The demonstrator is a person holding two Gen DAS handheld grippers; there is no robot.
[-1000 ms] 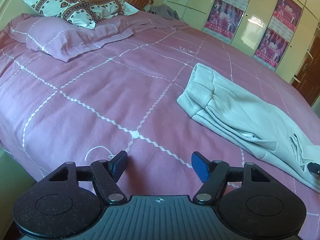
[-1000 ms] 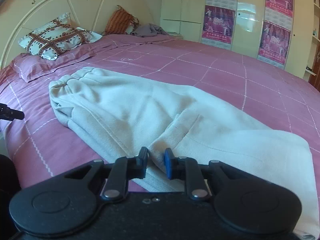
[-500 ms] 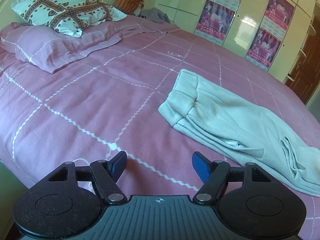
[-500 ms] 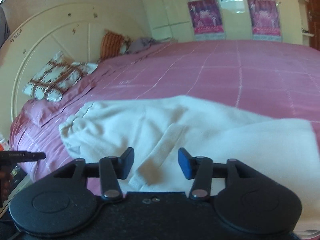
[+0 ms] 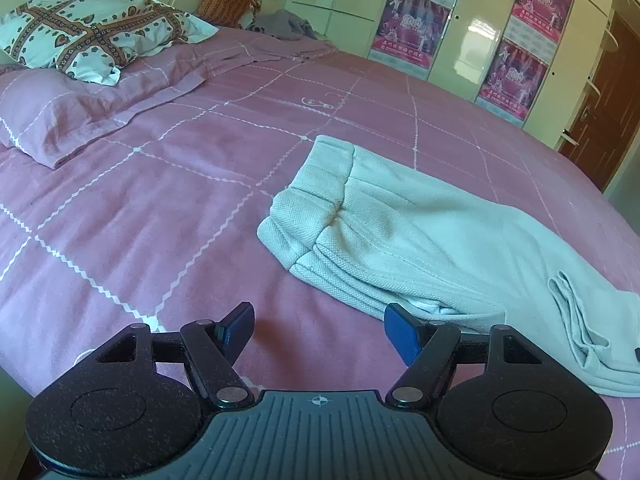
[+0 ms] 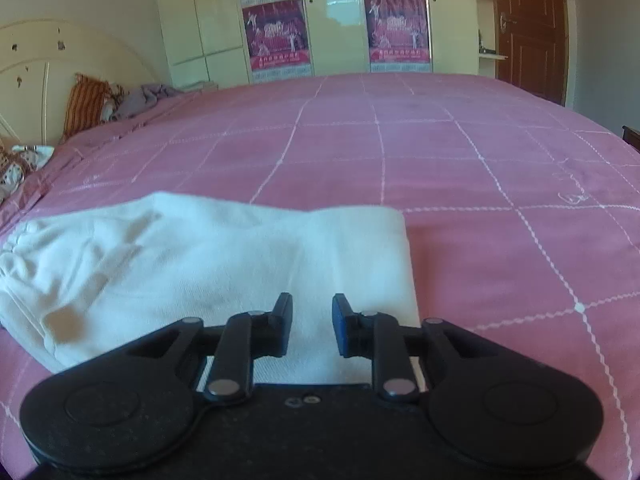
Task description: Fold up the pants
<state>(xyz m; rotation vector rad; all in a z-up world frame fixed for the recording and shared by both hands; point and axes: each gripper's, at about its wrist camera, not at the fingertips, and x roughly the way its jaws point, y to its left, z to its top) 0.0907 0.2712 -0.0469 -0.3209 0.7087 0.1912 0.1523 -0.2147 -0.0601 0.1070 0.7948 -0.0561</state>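
Pale grey-white pants (image 5: 420,240) lie folded lengthwise on the pink bedspread (image 5: 160,208), waistband toward the pillows. My left gripper (image 5: 320,326) is open and empty, just in front of the pants' near edge, its right fingertip (image 5: 402,334) close to the fabric. In the right wrist view the pants (image 6: 200,248) lie under and ahead of my right gripper (image 6: 312,320), which is open with a narrow gap and holds nothing, above the leg end near its straight right edge.
A patterned pillow (image 5: 92,28) and a pink pillow (image 5: 60,116) lie at the head of the bed. Wardrobe doors with posters (image 6: 276,36) stand beyond the bed. A brown door (image 6: 528,28) is at the right.
My right gripper opened, let go of the pants and swung right toward the leg end, then narrowed its gap. My left gripper moved closer to the pants' waistband end, staying open.
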